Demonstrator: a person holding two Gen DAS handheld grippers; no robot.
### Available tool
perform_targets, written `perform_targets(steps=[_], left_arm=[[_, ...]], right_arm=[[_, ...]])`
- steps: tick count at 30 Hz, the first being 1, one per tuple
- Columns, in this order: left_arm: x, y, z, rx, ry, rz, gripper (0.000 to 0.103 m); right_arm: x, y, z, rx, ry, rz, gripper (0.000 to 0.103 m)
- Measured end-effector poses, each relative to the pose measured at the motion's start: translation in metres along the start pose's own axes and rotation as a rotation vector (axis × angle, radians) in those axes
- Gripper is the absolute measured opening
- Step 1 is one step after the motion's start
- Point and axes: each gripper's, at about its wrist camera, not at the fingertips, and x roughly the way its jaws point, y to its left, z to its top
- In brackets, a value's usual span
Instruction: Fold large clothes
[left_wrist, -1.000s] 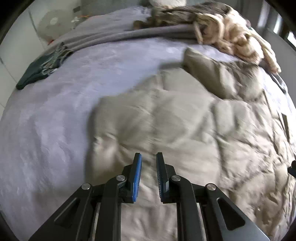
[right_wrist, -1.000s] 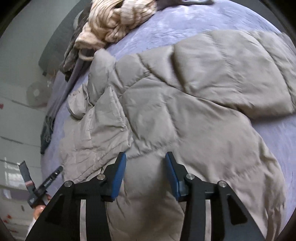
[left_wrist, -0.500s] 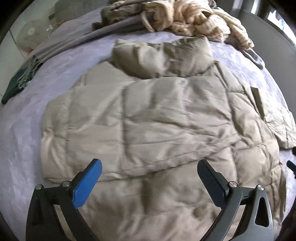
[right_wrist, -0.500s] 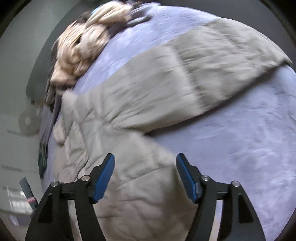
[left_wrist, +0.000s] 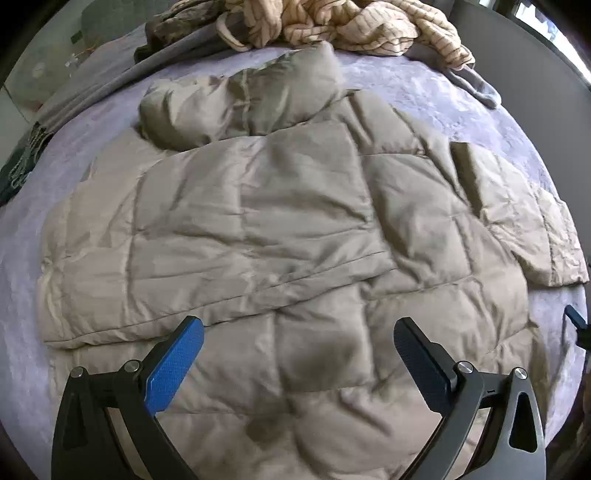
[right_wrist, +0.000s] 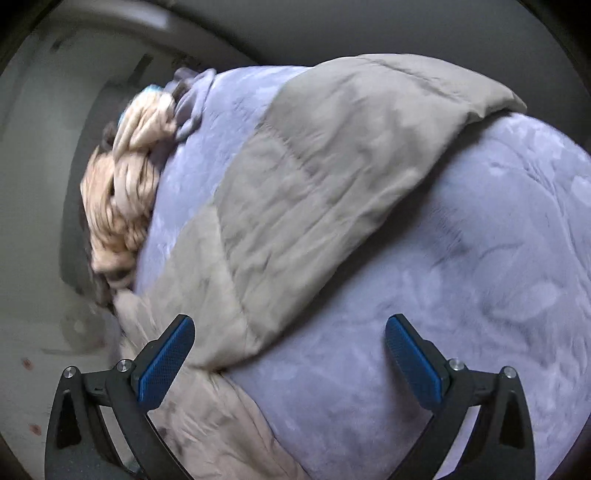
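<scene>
A beige puffer jacket (left_wrist: 258, 229) lies spread on the lavender bed cover (left_wrist: 461, 85), hood at the far end. One sleeve is folded across its body. The other sleeve (right_wrist: 332, 166) stretches out flat to the side. My left gripper (left_wrist: 297, 325) hovers over the jacket's lower body, jaws wide open, nothing between them. My right gripper (right_wrist: 290, 321) hangs above the spot where that sleeve meets the body. Its jaws are opening and hold nothing; its left fingertip (right_wrist: 170, 354) is over jacket fabric and the right one over bare cover. A blue tip of the right gripper (left_wrist: 574, 319) shows at the left view's right edge.
A heap of cream striped clothing (left_wrist: 332, 22) and a grey garment (left_wrist: 110, 74) lie at the bed's far end. A dark green cloth (left_wrist: 22, 162) sits at the left edge. A dark wall (left_wrist: 535, 74) borders the bed's right side.
My left gripper went from nearly shut to wide open and slid right over the jacket. My right gripper widened, rolled, and swung from the jacket's body out toward the sleeve.
</scene>
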Motion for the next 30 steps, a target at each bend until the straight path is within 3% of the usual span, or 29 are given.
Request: perform_targets(steps=[11,12,13,15,17,21,24,30], left_arm=[[-0.008,-0.025,0.013,-0.024,-0.027,-0.014,0.103],[-0.010,-0.024,0.013,-0.025,-0.030,-0.015,0.103],[-0.012,-0.024,0.014,-0.027,-0.035,-0.014,0.103],[-0.015,-0.023,0.014,-0.029,-0.044,-0.011,0.103],[-0.019,-0.016,0.014,-0.038,-0.056,-0.001,0.103],[-0.027,0.007,0.015,-0.074,-0.086,0.005,0.103],[-0.030,0.029,0.015,-0.103,-0.101,0.015,0.103],[-0.033,0.084,0.014,-0.170,-0.125,0.043,0.103]], right_arm=[[-0.003,-0.035,0.069,0.262,-0.095,0.209,0.100],[0.000,-0.035,0.074,0.290,-0.090,0.237,0.087],[0.002,-0.034,0.077,0.309,-0.076,0.255,0.059],[0.010,-0.033,0.081,0.355,-0.028,0.288,0.020],[0.013,-0.024,0.083,0.354,-0.024,0.317,0.014],[0.008,0.019,0.082,0.214,-0.035,0.324,0.012],[0.006,0.075,0.072,0.019,-0.023,0.311,0.012],[0.031,0.225,0.001,-0.472,0.029,0.293,0.012]])
